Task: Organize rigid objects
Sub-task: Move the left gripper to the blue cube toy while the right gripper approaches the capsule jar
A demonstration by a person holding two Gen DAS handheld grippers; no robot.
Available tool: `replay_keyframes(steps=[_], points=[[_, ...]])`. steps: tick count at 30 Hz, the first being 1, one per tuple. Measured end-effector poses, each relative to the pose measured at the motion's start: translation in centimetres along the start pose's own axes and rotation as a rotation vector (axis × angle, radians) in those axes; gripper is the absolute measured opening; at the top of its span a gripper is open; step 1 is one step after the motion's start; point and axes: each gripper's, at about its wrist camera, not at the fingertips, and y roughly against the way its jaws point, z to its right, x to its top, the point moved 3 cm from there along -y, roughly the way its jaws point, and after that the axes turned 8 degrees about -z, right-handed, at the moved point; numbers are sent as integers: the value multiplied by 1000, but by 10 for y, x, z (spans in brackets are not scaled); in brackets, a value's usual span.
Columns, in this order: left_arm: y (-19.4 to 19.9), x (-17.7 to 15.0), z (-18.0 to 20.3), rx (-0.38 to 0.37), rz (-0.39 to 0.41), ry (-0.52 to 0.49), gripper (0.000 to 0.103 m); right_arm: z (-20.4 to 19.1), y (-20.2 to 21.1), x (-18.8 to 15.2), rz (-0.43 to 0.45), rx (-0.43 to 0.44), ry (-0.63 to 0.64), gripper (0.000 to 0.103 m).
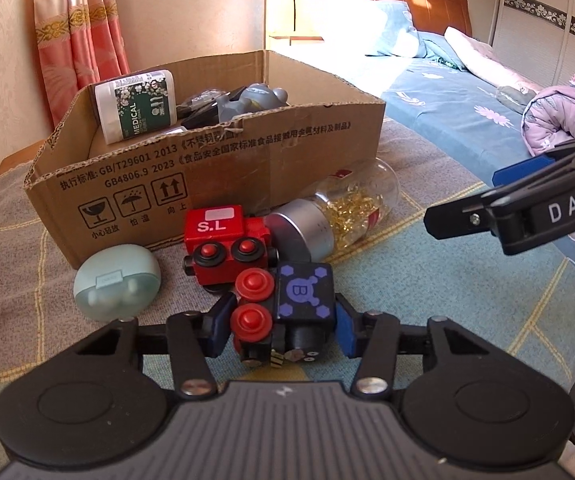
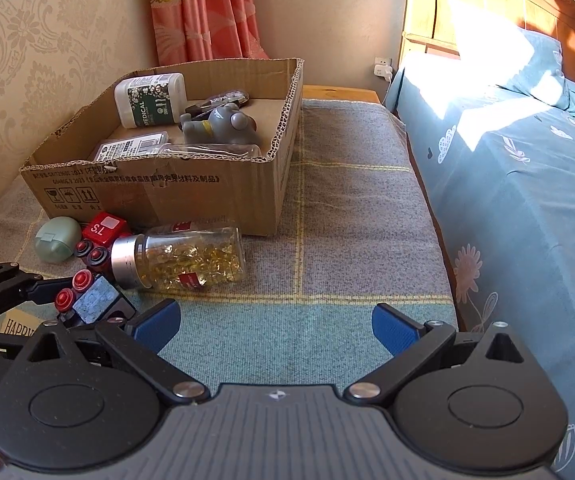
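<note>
The left gripper [image 1: 283, 320] sits low and near, its two blue pads pressed against either side of a black toy block [image 1: 301, 308], jaws narrowed around it. The right gripper [image 2: 277, 326] hangs to the right of it, slightly higher, pointing left and far, jaws spread wide with nothing between the blue pads [image 2: 397, 330].

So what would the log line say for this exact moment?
left gripper: shut on black toy train | right gripper: open, holds nothing | cardboard box: partly filled
</note>
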Motion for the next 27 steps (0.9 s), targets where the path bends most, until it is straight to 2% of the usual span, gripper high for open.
replay_keyframes(steps=[6,13,14,16,17,27], points=[[11,-15,-11,56,-16,4,49,-8,-4,4,-7,5,19,103],[27,-33,-45,148,-30,98,51,-29,-9,13,3,29,79,103],[28,-34,-48,161,-34,110,54,-33,-9,15,8,34,87,103],[30,-36,-52,184,-34,130,88,-41,-10,19,16,45,109,103],[31,-37,-53,195,-19,133,92,-45,-10,21,22,48,120,103],[21,-37,-49,154,-48,139,94,-75,-31,33,44,0,214,103]])
